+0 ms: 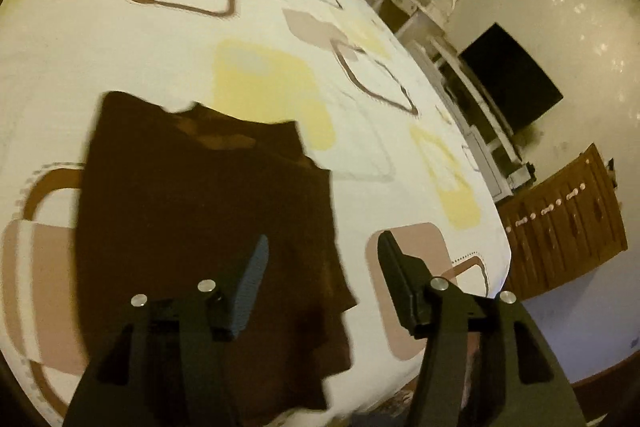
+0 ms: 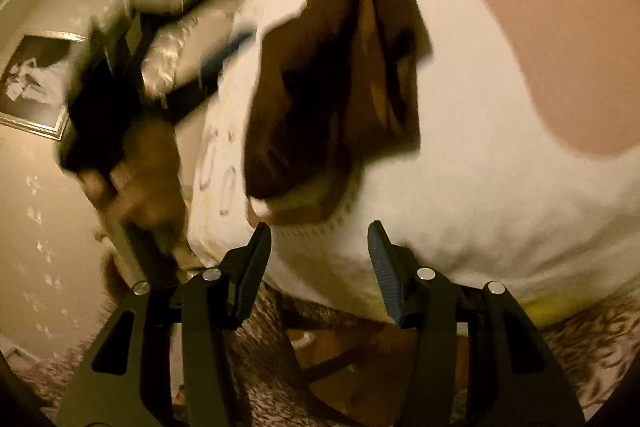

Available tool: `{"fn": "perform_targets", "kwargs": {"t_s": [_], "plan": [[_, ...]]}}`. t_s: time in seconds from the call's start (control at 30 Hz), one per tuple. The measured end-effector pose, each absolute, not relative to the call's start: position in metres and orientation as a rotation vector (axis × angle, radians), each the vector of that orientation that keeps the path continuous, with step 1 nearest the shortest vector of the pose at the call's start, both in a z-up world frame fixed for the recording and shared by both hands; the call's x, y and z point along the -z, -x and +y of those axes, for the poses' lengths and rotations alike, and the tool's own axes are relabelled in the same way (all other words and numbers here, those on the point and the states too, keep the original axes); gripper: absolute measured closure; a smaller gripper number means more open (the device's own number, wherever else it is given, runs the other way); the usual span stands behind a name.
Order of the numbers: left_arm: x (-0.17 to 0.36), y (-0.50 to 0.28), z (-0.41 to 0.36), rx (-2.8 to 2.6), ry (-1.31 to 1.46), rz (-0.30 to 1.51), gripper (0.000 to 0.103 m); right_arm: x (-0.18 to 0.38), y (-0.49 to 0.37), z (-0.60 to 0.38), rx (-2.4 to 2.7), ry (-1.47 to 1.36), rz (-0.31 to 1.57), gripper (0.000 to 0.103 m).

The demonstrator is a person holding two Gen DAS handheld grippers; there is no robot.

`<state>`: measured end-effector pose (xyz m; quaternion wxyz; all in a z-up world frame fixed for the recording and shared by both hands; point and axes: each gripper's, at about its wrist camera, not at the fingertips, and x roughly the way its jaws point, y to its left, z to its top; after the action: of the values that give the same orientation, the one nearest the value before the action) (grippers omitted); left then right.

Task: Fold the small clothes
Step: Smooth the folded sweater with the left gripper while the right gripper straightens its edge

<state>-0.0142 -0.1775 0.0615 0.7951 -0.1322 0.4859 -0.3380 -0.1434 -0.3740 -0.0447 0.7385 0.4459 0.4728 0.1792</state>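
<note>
A dark brown garment [image 1: 208, 211] lies partly folded on a white bed sheet with brown and yellow squares [image 1: 120, 47]. My left gripper [image 1: 320, 259] is open and empty, hovering over the garment's right edge. In the right wrist view the same garment [image 2: 332, 87] lies on the sheet [image 2: 480, 167] ahead. My right gripper [image 2: 318, 247] is open and empty, just short of the garment's near corner, at the bed's edge. The left hand with its gripper [image 2: 104, 115] shows blurred at the left.
A black screen [image 1: 512, 83] and white shelving [image 1: 440, 39] stand past the bed's right side. A brown wooden cabinet [image 1: 568, 223] stands at the right. A framed picture [image 2: 32, 87] hangs on the wall. A patterned carpet [image 2: 600, 347] lies below the bed.
</note>
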Motion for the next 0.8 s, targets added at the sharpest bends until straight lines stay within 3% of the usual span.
{"fn": "perform_targets", "kwargs": {"t_s": [0.13,0.43,0.8], "plan": [[-0.051,0.016,-0.136,0.625,0.290,1.041,0.036,0.028,0.125,-0.401,-0.394,-1.051,0.965,0.049],[-0.006,0.019,-0.049,0.500,0.463,1.119,0.036,0.054,0.056,-0.404,-0.362,-1.158,0.978,0.047],[0.014,0.023,-0.040,0.527,0.483,1.151,0.036,0.067,0.017,-0.398,-0.375,-1.198,0.960,0.046]]}}
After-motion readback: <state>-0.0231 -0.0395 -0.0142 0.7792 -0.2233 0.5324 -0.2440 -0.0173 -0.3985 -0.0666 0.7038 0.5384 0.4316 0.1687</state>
